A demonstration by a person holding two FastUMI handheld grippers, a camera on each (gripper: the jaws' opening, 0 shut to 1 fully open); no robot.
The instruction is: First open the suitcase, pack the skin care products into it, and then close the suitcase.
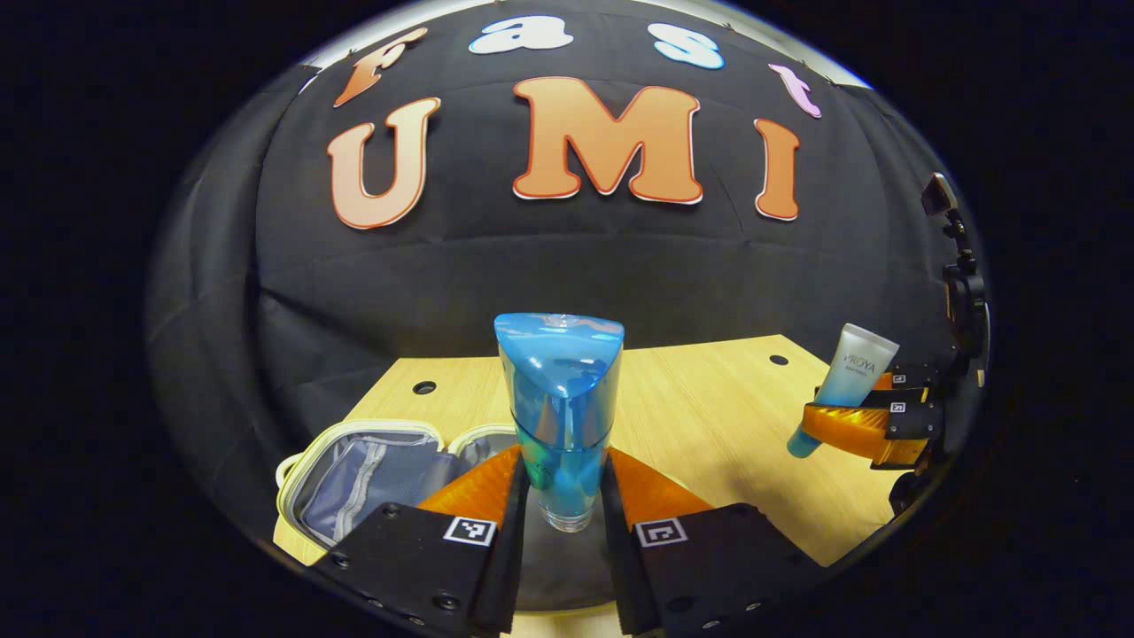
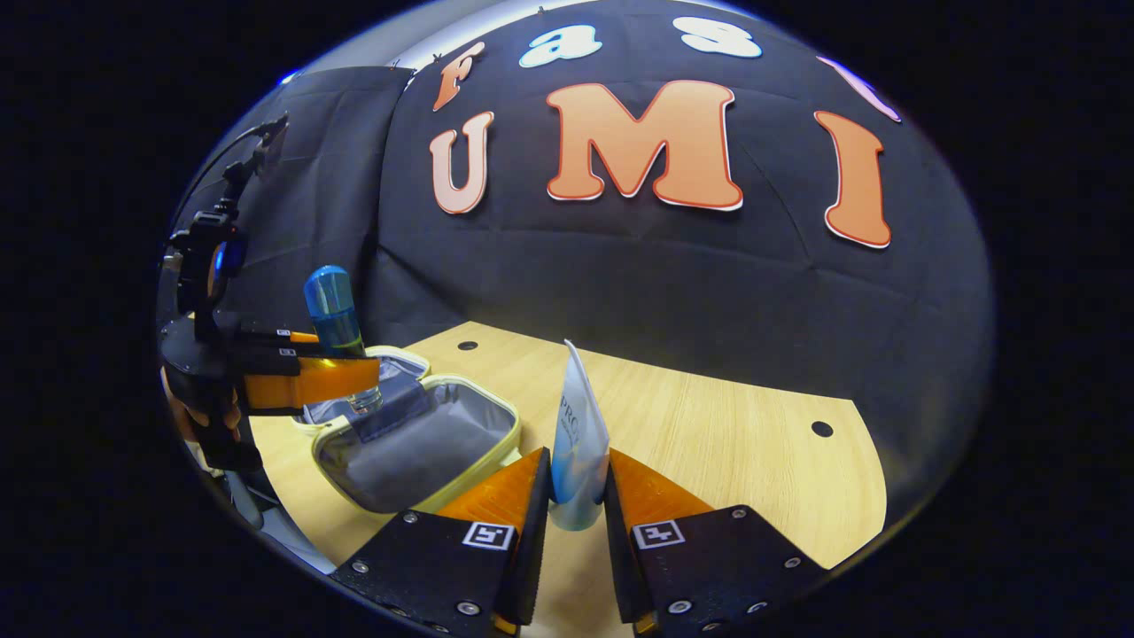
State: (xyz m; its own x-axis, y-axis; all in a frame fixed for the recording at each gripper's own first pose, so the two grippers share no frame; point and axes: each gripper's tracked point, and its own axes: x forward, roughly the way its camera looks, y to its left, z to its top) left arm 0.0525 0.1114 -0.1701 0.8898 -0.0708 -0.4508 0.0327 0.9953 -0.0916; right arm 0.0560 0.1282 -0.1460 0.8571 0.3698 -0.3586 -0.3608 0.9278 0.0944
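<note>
Above the wooden worktop (image 2: 709, 425), left gripper (image 1: 563, 505) fingers clench a blue translucent bottle (image 1: 560, 408) and right gripper (image 2: 578, 505) fingers clench a pale blue squeeze tube (image 2: 578, 452); lower both upright into the open grey-lined suitcase (image 2: 416, 443) at nine o'clock.

Suitcase (image 2: 416, 439) lies open (grey-lined); blue bottle (image 1: 560, 416), tube (image 2: 578, 452) upright.

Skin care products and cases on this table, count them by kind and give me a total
Blue bottle: 1
White-and-blue tube: 1
Open suitcase: 1
Total: 3

Black cloth wall (image 1: 567, 266) behind a pale wooden table (image 1: 709, 416).
</note>
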